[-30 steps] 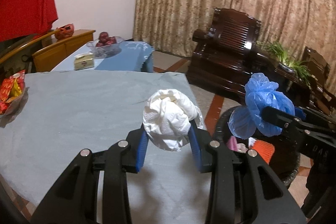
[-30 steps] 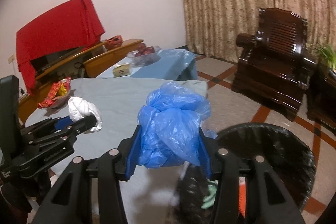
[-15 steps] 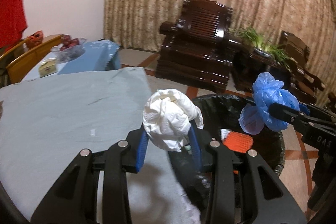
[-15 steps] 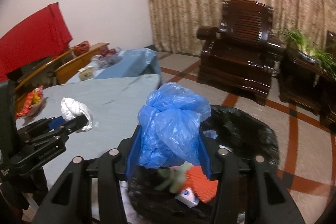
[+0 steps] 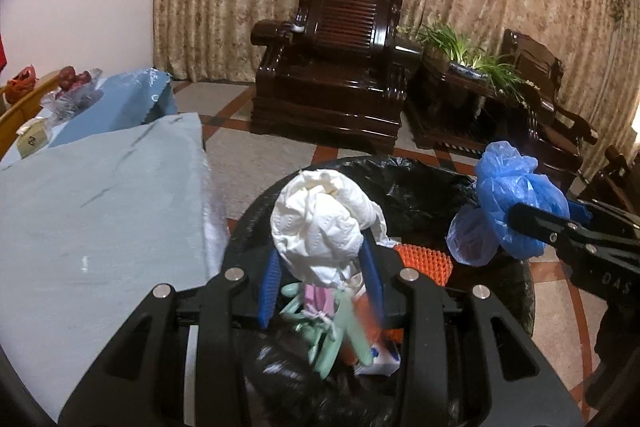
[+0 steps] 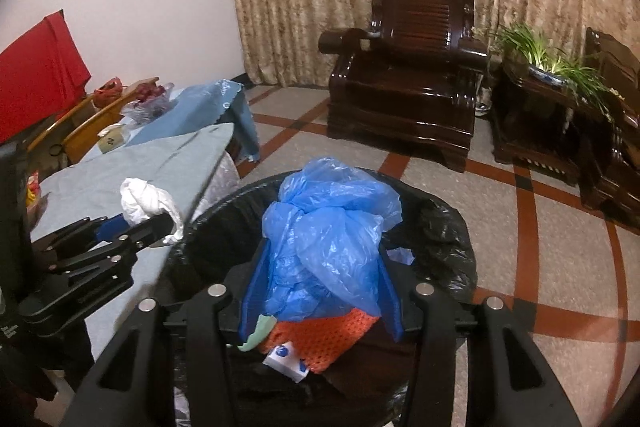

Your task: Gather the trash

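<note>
Your left gripper (image 5: 322, 281) is matt black plastic with bright metal screw heads, and its blue pads (image 5: 269, 283) look ribbed. They pinch a wad of white paper tissue (image 5: 320, 227), soft and quilted. Your right gripper (image 6: 320, 291) holds thin, crinkled blue plastic film (image 6: 328, 227) (faintly translucent). The bin liner (image 6: 440, 227) below is glossy black plastic. An orange mesh piece (image 6: 332, 331) inside is probably foam netting. The armchair (image 6: 408, 83) is dark polished wood; the tablecloth (image 5: 100, 207) is matt cloth.

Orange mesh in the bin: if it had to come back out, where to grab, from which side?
Probably from above, down through the bin mouth. Pinch the orange mesh at its bare edge; the rest lies under other trash, and both claws are full.
</note>
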Motion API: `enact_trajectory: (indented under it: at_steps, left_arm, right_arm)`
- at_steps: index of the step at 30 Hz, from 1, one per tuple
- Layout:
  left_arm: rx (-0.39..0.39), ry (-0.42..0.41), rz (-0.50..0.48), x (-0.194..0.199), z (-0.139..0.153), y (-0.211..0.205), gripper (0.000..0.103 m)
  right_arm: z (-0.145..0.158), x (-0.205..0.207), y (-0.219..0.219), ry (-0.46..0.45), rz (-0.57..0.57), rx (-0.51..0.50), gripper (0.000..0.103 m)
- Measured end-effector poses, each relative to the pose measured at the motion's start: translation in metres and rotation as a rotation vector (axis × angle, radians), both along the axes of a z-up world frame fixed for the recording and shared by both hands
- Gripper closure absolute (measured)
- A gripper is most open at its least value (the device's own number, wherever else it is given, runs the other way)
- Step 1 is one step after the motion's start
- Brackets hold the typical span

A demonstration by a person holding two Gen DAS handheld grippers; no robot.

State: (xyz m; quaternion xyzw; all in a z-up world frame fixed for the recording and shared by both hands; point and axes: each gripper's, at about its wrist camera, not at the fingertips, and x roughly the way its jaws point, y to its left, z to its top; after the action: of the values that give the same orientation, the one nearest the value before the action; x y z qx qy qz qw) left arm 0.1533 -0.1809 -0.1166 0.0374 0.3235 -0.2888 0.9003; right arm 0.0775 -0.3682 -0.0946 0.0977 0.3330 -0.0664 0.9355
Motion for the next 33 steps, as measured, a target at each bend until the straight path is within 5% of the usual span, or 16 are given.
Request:
enact_trajectory:
  at_steps: [5,7,9,18,33]
  left_arm:
    - [0.001,0.02,-0.006,0.012,-0.011,-0.012,0.067]
    - [-0.006,0.041,-0.013,0.017,-0.016,-0.014,0.051]
    - [-0.007,0.083,-0.026,0.022,-0.023,-0.015,0.033]
    - [0.024,0.119,-0.056,0.003,-0.035,0.011,0.019]
    - [0.018,-0.029,0.076,-0.05,0.035,0.084,0.01]
  right_arm:
    - [-0.012,0.011,-0.009,0.016,-0.011,0.001,0.053]
    - [-0.016,0.014,-0.012,0.029,-0.014,-0.006,0.049]
    - [-0.022,0.014,-0.016,0.037,-0.025,-0.015,0.035]
    - [-0.02,-0.001,-0.017,0.03,-0.043,-0.011,0.008]
    - [0.037,-0.028,0.039,-0.068,0.048,-0.018,0.006]
